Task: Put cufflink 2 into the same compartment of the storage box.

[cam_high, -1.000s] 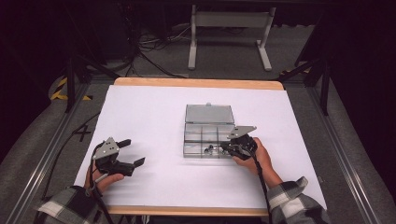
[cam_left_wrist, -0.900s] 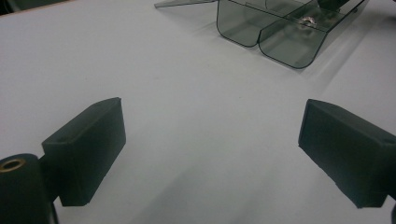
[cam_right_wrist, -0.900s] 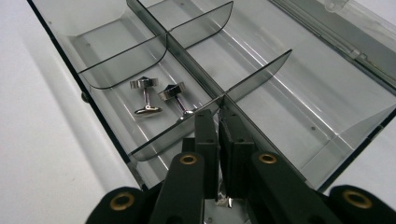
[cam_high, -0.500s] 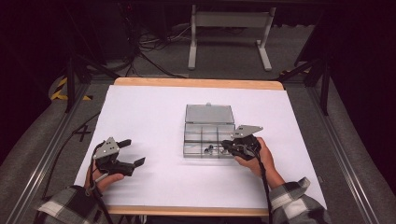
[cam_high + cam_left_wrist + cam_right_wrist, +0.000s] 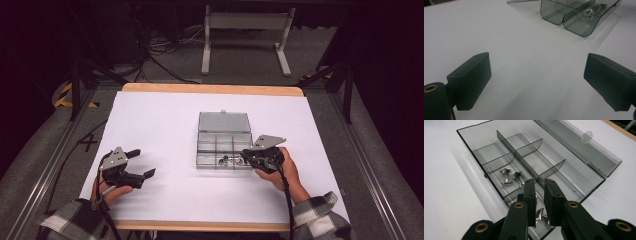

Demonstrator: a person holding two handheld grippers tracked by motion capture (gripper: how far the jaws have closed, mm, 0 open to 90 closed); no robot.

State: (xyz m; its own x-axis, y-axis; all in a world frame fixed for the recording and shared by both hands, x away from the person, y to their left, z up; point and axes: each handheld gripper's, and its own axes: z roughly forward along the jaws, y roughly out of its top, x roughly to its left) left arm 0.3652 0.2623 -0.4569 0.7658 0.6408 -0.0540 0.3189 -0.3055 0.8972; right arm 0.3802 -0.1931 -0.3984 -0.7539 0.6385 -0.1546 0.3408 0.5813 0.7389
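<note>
- Right tool (image 5: 539, 181) low over the near corner compartment of the box (image 5: 471, 143), seen from above at the box's right front (image 5: 246, 159); narrow gap, jaws just been opening, nothing pinched at the tips.
- One stud (image 5: 540, 216) lying under that tool, partly hidden by it; hard to tell whether fully free of the pads. If caught on a pad: likely to lift with the tool and drop outside the box or into the wrong compartment.
- Two more studs (image 5: 510, 177) in the next compartment, just beyond a divider (image 5: 527, 168). Tips close to that divider: on a careless rise or sideways drift, could snag it, jolt the light box and scatter the small parts.
- Box unheld on the smooth worktop (image 5: 160, 125), near the middle, lid (image 5: 224, 122) lying open behind. A push from the right tool likely to slide it or tip it toward the lid.
- Left tool (image 5: 143, 163) well apart from the box, jaws wide and empty above bare worktop (image 5: 536, 75); too far off to steady the box if it moves.
- With so narrow a gap, poor chance of regripping a rolling stud without opening further first.
</note>
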